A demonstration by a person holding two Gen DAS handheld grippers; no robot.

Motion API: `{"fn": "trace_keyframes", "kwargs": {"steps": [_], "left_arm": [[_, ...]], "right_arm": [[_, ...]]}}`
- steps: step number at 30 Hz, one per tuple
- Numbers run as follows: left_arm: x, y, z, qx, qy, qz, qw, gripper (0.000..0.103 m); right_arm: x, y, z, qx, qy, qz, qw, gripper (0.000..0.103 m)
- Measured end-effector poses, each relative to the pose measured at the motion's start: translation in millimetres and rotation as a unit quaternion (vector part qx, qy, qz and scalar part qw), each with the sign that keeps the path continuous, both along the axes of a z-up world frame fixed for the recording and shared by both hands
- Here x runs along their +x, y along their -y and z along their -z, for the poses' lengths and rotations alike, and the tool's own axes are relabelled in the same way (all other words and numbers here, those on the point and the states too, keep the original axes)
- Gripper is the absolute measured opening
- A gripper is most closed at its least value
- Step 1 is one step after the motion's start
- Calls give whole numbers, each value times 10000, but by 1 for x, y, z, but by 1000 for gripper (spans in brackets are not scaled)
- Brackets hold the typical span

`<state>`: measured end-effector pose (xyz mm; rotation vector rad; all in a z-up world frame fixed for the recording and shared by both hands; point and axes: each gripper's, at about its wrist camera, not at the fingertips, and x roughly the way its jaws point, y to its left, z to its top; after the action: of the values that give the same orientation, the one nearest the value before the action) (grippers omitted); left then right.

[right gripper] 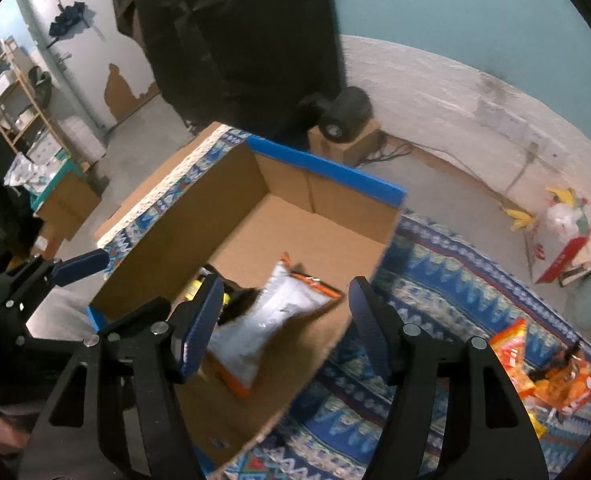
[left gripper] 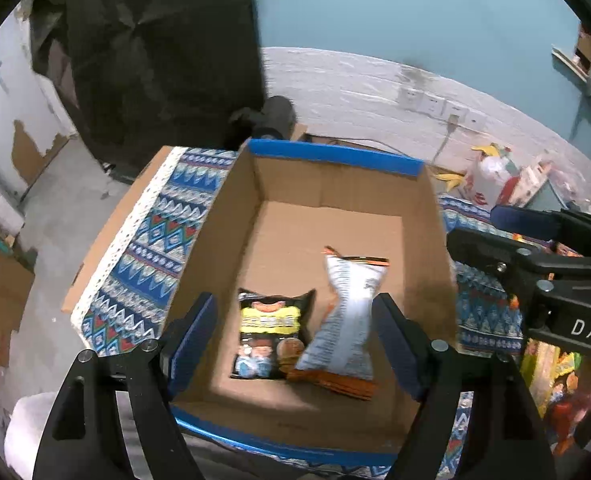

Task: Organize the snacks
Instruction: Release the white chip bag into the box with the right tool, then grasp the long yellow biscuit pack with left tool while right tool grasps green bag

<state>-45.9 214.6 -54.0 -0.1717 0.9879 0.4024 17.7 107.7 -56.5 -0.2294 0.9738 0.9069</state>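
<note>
Over the box: both grippers hang above an open cardboard box (left gripper: 335, 216) with blue-taped rims.
Left jaws: the left gripper (left gripper: 295, 336) has its jaws spread wide, nothing pinched; two snack bags show between them, down on the box floor.
Right jaws: the right gripper (right gripper: 285, 320) has its jaws spread apart, pads clear of the bag below.
White bag: a white-and-orange snack bag (left gripper: 343, 320) lies inside the box at the near right, its left edge overlapping the other bag.
Black bag: a black-and-yellow snack bag (left gripper: 269, 332) lies flat just left of it, touching.
Tabletop: a blue patterned cloth (right gripper: 435, 272) covers the tabletop under the box.
Right of the box: more orange snack bags (right gripper: 551, 372) lie on the cloth, well apart from the box.
Far side: a white brick wall (left gripper: 355, 84) below teal paint.
</note>
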Motion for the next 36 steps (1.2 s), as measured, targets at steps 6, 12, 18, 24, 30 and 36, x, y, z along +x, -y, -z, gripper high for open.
{"fn": "trace_keyframes", "kwargs": {"steps": [6, 12, 18, 24, 30, 36], "left_arm": [[10, 34, -4, -22, 14, 459, 9989, 80], [18, 74, -5, -68, -34, 911, 9958, 80], [22, 115, -8, 63, -67, 1392, 9902, 80], [27, 148, -5, 121, -125, 1753, 9844, 81], [36, 183, 2, 97, -230, 2106, 9773, 80], [43, 216, 14, 140, -373, 2408, 9698, 80]], "right_arm": [[1, 47, -6, -192, 236, 380, 9988, 67], [0, 98, -4, -455, 327, 735, 9957, 69], [0, 150, 2, -589, 254, 1057, 9923, 69], [-3, 193, 1, -638, 256, 1327, 9888, 70], [-2, 237, 8, -719, 203, 1615, 9840, 70], [-1, 283, 26, -924, 101, 1915, 9771, 70]]}}
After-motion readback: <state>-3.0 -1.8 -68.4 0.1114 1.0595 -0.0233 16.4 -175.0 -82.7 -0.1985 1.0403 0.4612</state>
